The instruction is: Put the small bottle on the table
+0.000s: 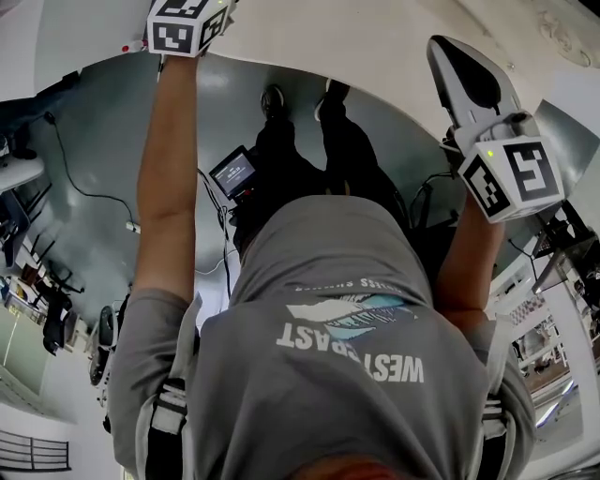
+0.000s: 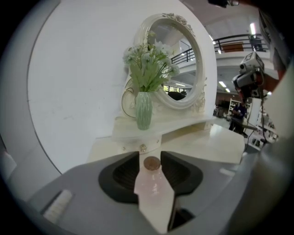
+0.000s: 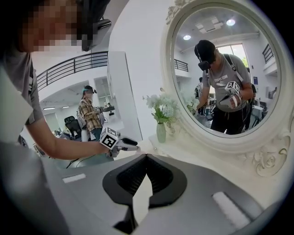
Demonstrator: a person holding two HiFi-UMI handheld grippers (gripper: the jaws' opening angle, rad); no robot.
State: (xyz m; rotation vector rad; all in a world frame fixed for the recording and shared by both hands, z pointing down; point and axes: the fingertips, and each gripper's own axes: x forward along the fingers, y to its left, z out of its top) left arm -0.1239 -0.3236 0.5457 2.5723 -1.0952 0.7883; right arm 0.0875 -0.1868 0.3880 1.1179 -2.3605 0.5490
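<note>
A small pale pink bottle (image 2: 151, 181) with a brown cap stands upright between the jaws of my left gripper (image 2: 151, 156). The jaws stand apart at either side of the cap and I see no pad pressing on it. Beyond it lies the white dressing table (image 2: 206, 142). In the head view only the left gripper's marker cube (image 1: 187, 23) shows, at the top edge. My right gripper (image 3: 147, 157) is empty, its tips meeting, and it hangs over the table's right side (image 1: 436, 47). The right gripper view shows the left gripper (image 3: 133, 148) from the side; the bottle is too small to make out there.
An oval mirror (image 2: 177, 59) and a green vase of white flowers (image 2: 143, 110) stand on a raised shelf at the table's back. A person in a plaid shirt (image 3: 89, 114) stands in the background. A camera rig (image 2: 250, 78) stands at the right. Cables and a screen (image 1: 234, 173) lie on the floor.
</note>
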